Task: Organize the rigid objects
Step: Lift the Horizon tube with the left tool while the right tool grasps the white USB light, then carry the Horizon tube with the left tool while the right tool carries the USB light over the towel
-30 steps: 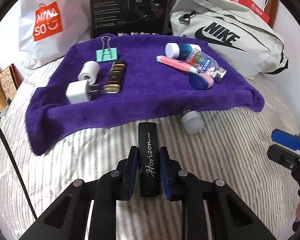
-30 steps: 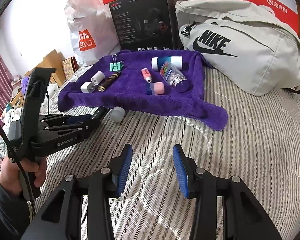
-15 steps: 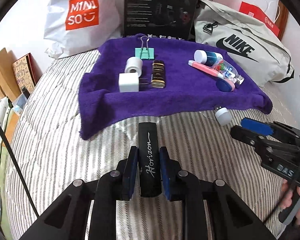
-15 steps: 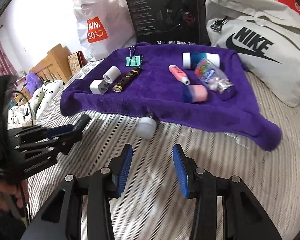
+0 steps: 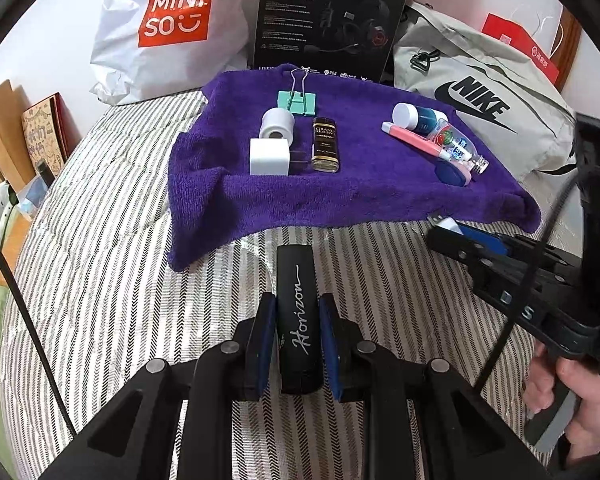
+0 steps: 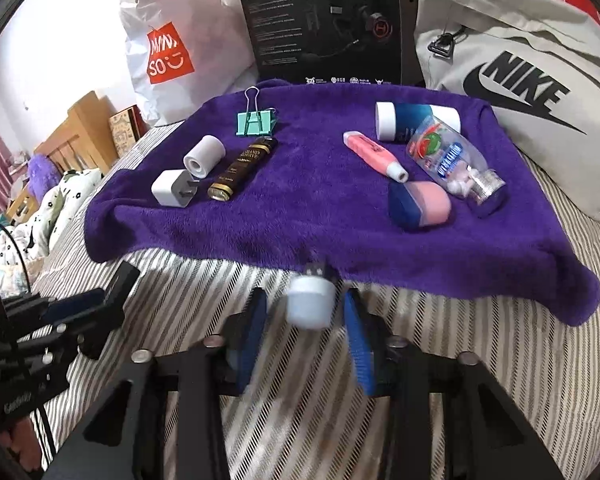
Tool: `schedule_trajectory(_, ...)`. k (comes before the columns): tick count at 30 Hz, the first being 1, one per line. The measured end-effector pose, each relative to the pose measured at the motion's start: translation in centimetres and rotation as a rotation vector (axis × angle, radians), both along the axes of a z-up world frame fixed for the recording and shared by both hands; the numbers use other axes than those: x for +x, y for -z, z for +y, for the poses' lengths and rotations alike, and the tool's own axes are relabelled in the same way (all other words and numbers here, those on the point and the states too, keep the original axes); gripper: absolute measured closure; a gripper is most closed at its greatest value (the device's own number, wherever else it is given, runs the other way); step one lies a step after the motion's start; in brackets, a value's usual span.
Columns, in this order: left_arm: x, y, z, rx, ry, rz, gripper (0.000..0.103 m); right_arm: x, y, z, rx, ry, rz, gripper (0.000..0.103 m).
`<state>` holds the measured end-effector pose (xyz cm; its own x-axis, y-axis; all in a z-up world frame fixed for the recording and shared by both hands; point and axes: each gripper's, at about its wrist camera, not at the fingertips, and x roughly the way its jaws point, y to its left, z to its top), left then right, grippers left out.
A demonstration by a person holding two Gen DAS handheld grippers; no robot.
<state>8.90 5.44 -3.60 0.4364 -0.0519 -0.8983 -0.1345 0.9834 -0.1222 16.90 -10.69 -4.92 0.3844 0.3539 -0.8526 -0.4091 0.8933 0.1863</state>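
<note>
My left gripper (image 5: 298, 312) is shut on a black bar marked "Horizon" (image 5: 299, 312), held over the striped bed short of the purple towel (image 5: 360, 196). My right gripper (image 6: 306, 312) is open, its blue pads either side of a small white plug (image 6: 310, 306) lying at the towel's front edge; it shows from the side in the left wrist view (image 5: 460, 236). On the towel's left lie a teal binder clip (image 6: 256, 120), a white roll (image 6: 204, 156), a white charger (image 6: 172, 188) and a gold-black lighter (image 6: 242, 168).
On the towel's right lie a pink marker (image 6: 374, 156), a blue-white bottle (image 6: 416, 118), a clear candy bottle (image 6: 452, 160) and a pink-blue case (image 6: 420, 204). Behind stand a Miniso bag (image 5: 172, 28), a black headset box (image 5: 328, 20) and a Nike bag (image 5: 484, 108).
My right gripper moved forward until the white plug sits between its open pads. My left gripper swung left and back a little, still holding the black bar.
</note>
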Motion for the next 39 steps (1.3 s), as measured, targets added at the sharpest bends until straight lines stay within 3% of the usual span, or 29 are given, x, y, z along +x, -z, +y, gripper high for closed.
schedule_trajectory(6, 0.2, -0.1, -0.1, -0.019, 0.007, -0.01, 0.082, -1.1, -1.5, -2.1, -0.011, -0.019, -0.018, 0.079)
schedule_trajectory(9, 0.5, -0.4, -0.6, -0.024, 0.016, -0.015, 0.082, -1.7, -2.3, -3.1, -0.068, -0.03, -0.043, 0.079)
schedule_trajectory(15, 1.0, -1.3, -1.2, -0.036, 0.038, -0.027, 0.082, -2.2, -2.1, -4.8, -0.103, -0.044, -0.03, 0.079)
schedule_trajectory(27, 1.8, -2.8, -1.9, -0.019, 0.059, -0.041, 0.082, -2.7, -3.0, -5.8, -0.017, -0.093, -0.009, 0.079)
schedule_trajectory(39, 2.8, -3.8, -2.5, -0.004, 0.073, -0.054, 0.082, -2.2, -3.3, -6.2, -0.018, -0.095, -0.008, 0.079)
